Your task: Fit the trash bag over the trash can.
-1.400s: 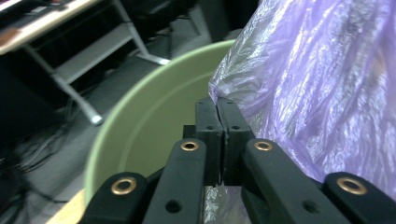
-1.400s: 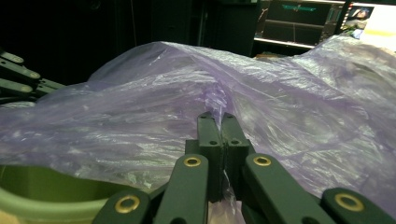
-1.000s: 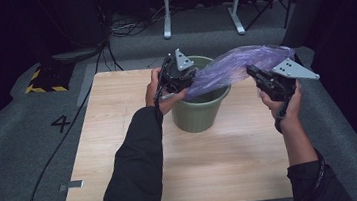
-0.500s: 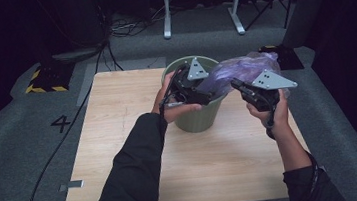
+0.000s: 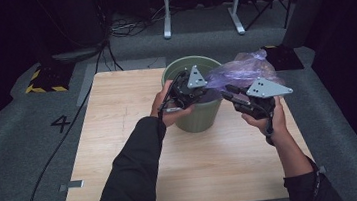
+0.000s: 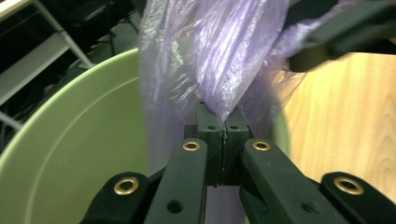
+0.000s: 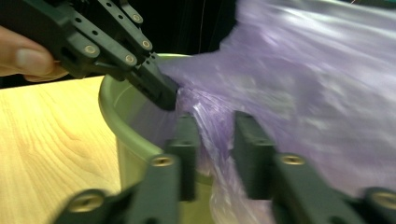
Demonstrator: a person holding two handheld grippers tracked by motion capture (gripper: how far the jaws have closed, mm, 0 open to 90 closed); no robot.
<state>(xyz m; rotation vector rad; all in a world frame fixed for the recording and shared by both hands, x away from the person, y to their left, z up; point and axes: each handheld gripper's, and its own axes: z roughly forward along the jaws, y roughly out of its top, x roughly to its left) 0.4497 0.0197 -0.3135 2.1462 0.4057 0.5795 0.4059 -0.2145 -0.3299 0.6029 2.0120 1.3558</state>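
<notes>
— Where is the purple plastic bag (image 5: 244, 71) at this moment?

— It is over the green bucket (image 5: 203, 115), which stands on the wooden worktop (image 5: 121, 151) toward its far edge. In the high view the bag spreads from the bucket's mouth to the right and hangs past the rim on that side.

— And the left claw (image 5: 201, 92)?

— It is above the bucket's opening. In the left gripper view its two black pads are pressed together — a fold of the purple film (image 6: 219, 56) is pinched between them and rises from the pads. The jaws have just been closing, and now they are fully shut on the film. Behind it I see the pale green inner wall (image 6: 84, 154) of the bucket.

— What about the right claw (image 5: 229, 96)?

— It is just beside the bucket's right rim, held in the person's right hand (image 5: 269, 118). In the right gripper view the jaws stand partly apart, with a bunch of the bag (image 7: 217, 126) in the gap between them. The jaws have just been opening. The picture is blurred there, so I cannot tell if the pads touch the film, but they do not squeeze it.

— Are the two claws near each other?

— Yes, near but apart. The right gripper view shows the left claw (image 7: 168, 99) with its tip at the bag, just over the bucket's rim (image 7: 112, 116).
</notes>
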